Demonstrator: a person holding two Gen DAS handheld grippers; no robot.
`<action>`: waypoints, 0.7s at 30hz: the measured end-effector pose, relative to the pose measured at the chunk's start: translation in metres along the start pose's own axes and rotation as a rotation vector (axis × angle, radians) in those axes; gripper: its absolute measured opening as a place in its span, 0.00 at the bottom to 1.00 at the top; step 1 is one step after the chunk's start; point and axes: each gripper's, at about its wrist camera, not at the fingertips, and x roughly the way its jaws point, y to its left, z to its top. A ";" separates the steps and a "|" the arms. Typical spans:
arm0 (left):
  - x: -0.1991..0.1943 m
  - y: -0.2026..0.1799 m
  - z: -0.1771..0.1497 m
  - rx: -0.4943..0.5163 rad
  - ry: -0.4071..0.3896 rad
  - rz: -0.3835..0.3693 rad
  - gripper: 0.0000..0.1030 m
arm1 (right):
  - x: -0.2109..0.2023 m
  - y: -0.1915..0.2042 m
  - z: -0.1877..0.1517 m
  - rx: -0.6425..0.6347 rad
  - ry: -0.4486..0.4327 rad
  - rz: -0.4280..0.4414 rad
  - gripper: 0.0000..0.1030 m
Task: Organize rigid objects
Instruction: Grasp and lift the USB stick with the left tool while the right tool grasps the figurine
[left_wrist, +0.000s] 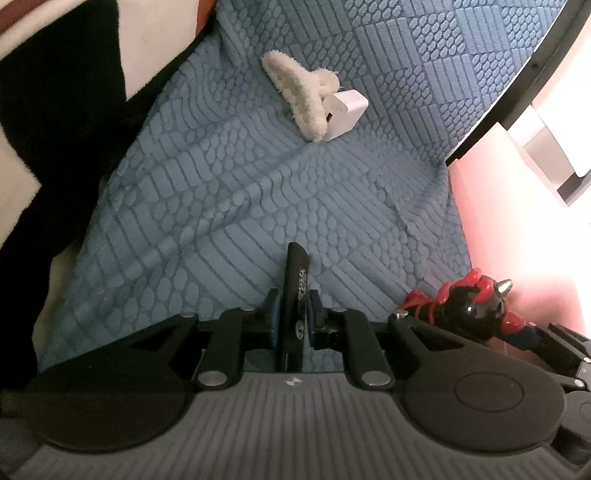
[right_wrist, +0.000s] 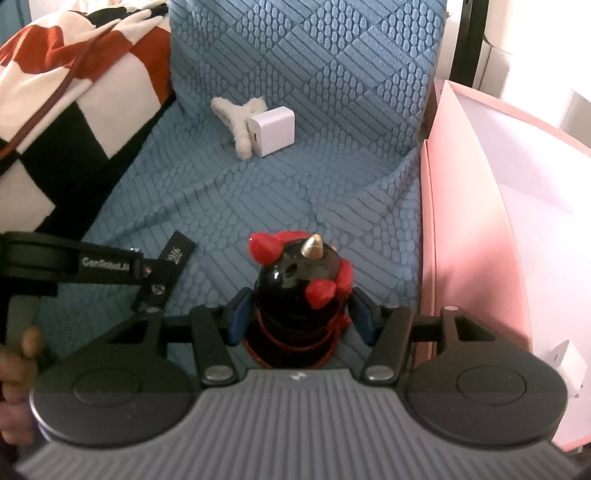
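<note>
My left gripper (left_wrist: 294, 314) is shut on a flat black stick-like object (left_wrist: 293, 295) with white print, held edge-on above the blue bedspread; it also shows in the right wrist view (right_wrist: 168, 271). My right gripper (right_wrist: 299, 317) is shut on a glossy black figurine (right_wrist: 295, 295) with red horns and a gold spike, also seen at the lower right in the left wrist view (left_wrist: 469, 306). A fuzzy white hair claw (left_wrist: 299, 92) and a white charger cube (left_wrist: 345, 109) lie together farther back on the bedspread; both also show in the right wrist view, the claw (right_wrist: 236, 118) and the cube (right_wrist: 275, 131).
A pink open box (right_wrist: 491, 206) stands to the right of the bed, with a small white plug (right_wrist: 570, 363) in it. A red, black and white checkered blanket (right_wrist: 66, 92) lies on the left. The textured blue bedspread (left_wrist: 229, 199) covers the bed.
</note>
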 end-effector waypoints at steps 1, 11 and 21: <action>0.001 0.000 0.000 -0.002 0.000 -0.007 0.16 | 0.001 0.000 0.000 0.004 0.002 0.002 0.58; 0.007 -0.009 0.002 0.032 0.002 -0.030 0.16 | 0.006 -0.002 -0.001 0.024 0.019 0.008 0.58; 0.014 -0.025 0.003 0.132 -0.037 0.040 0.14 | 0.012 -0.005 -0.003 0.048 0.037 0.022 0.54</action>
